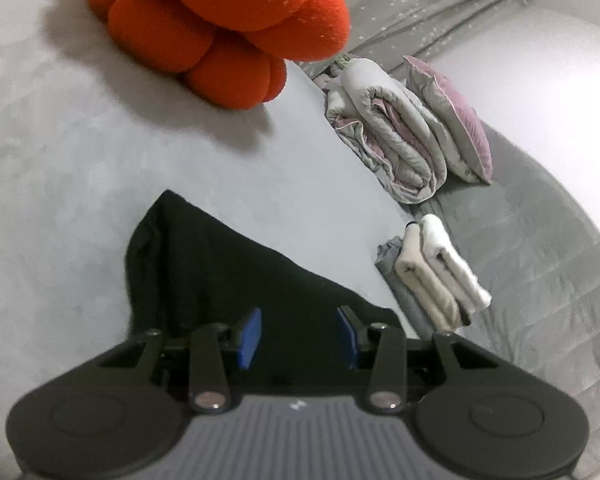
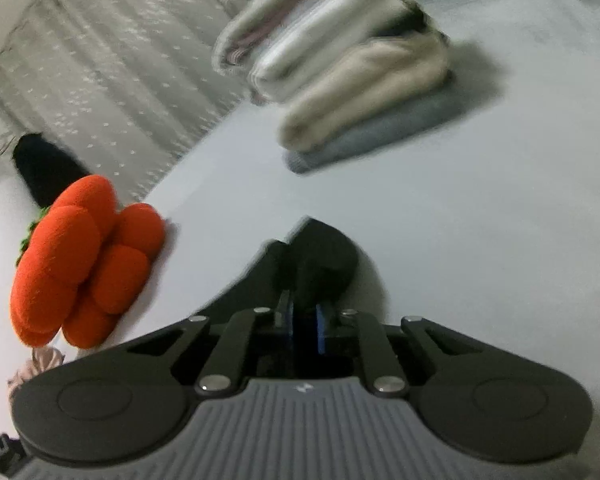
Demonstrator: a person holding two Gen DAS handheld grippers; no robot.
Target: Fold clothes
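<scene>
Two grippers share one black garment on the grey bed: your right gripper pinches a bunched edge to carry a fold, while your left gripper hovers spread above it.

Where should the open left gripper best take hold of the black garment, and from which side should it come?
Probably the near hem of the black garment, just ahead of the open left gripper. The cloth lies flat and widens toward that gripper, so a low approach from the near side could pinch the edge. The right gripper is shut on another part of the garment, so a grip apart from it would spread the cloth.
</scene>
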